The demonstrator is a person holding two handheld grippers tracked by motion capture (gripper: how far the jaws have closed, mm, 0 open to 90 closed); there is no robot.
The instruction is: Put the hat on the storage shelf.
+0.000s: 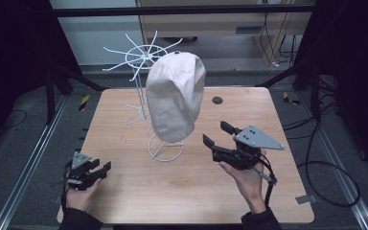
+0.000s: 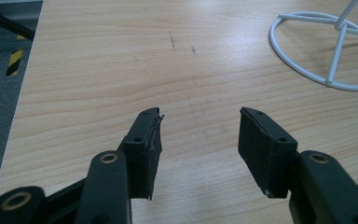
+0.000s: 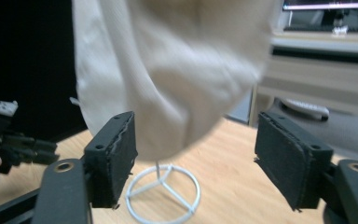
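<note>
- The cap [image 1: 176, 96] hangs on the white wire stand [image 1: 165, 149] and hides most of the stand's upright rod in the high view; only the ring base shows below the fabric, and spoked wire arms [image 1: 143, 56] stick out at upper left of it.
- In the right gripper view the cap [image 3: 177, 70] is blurred and cut off by the top edge of the frame, so how it sits on the stand cannot be told there; the ring base [image 3: 162, 193] shows under it at bottom centre.
- In the left gripper view the ring base [image 2: 324, 49] is cut off at the upper right corner.
- The cap is pale beige cloth, rounded and smooth, with soft folds near its lower edge; it sits at the centre of the high view, above the wooden table [image 1: 124, 187].
- The right gripper [image 1: 216, 135], right of centre in the high view, has its jaws spread wide and nothing between the pads; the cap is beyond them, apart.
- The left gripper [image 1: 103, 167], at lower left, has its jaws wide apart over bare table, gripping nothing.
</note>
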